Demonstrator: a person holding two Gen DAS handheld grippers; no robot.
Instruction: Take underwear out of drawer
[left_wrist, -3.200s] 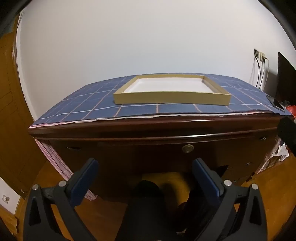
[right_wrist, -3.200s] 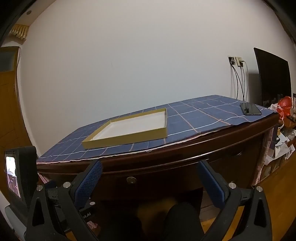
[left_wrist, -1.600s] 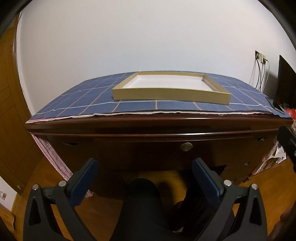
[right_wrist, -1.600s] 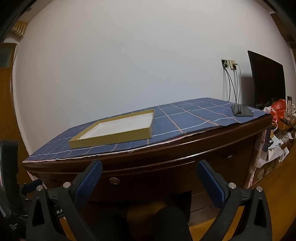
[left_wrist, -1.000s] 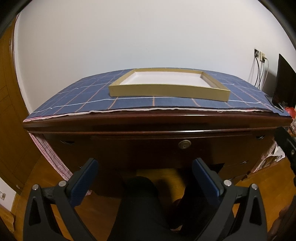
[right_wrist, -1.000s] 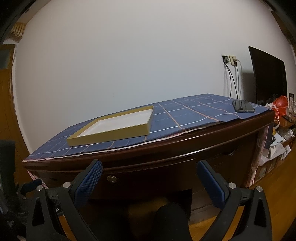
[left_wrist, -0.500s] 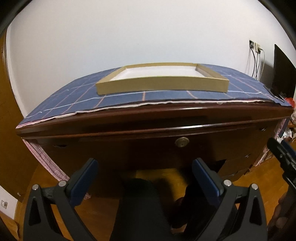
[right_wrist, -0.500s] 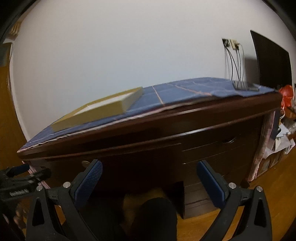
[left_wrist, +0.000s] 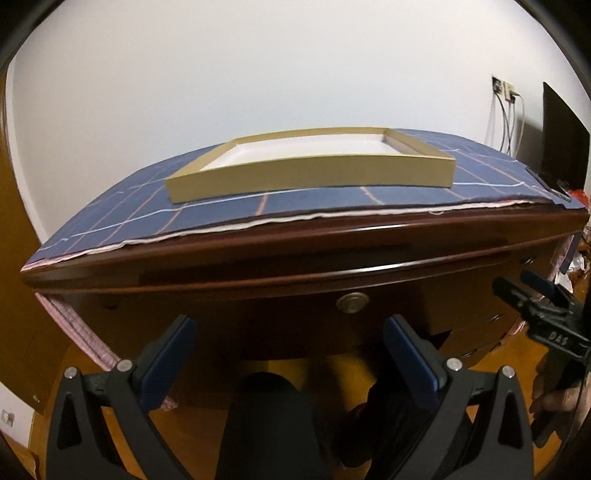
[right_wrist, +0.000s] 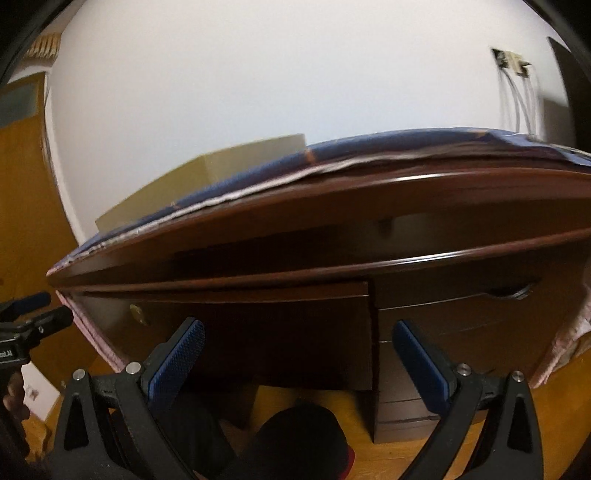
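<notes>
Two tools are in my feeds, both with fingers spread wide and nothing between them. My left tool (left_wrist: 288, 347) sits at the bottom centre of the left wrist view, its blue pads (left_wrist: 168, 360) framing the dark wood front of the surface (left_wrist: 295, 254). Just above and between the fingers I see a round metal lock (left_wrist: 352, 302) on the centre drawer (left_wrist: 258, 314), which is shut. In the right wrist view my right tool (right_wrist: 297, 358) fills the bottom of the frame, aimed low at the same dark front; the centre drawer panel lies behind its left finger and a side drawer (right_wrist: 461, 317) with a dark pull (right_wrist: 511, 291) sits at mid right. Both drawers are closed, so I cannot see the underwear in either view.

On top, a blue checked cloth (left_wrist: 221, 214) covers the surface, and a shallow tan tray (left_wrist: 310, 170) with a white inside rests on it at the centre of the left wrist view. At the far right edge of that view I see the right tool from the side, held in a hand (left_wrist: 554, 391). A black screen (left_wrist: 563, 136) stands at the upper right, with cables (left_wrist: 508, 122) hanging from a wall socket beside it. This view is blurred in the right wrist feed.
</notes>
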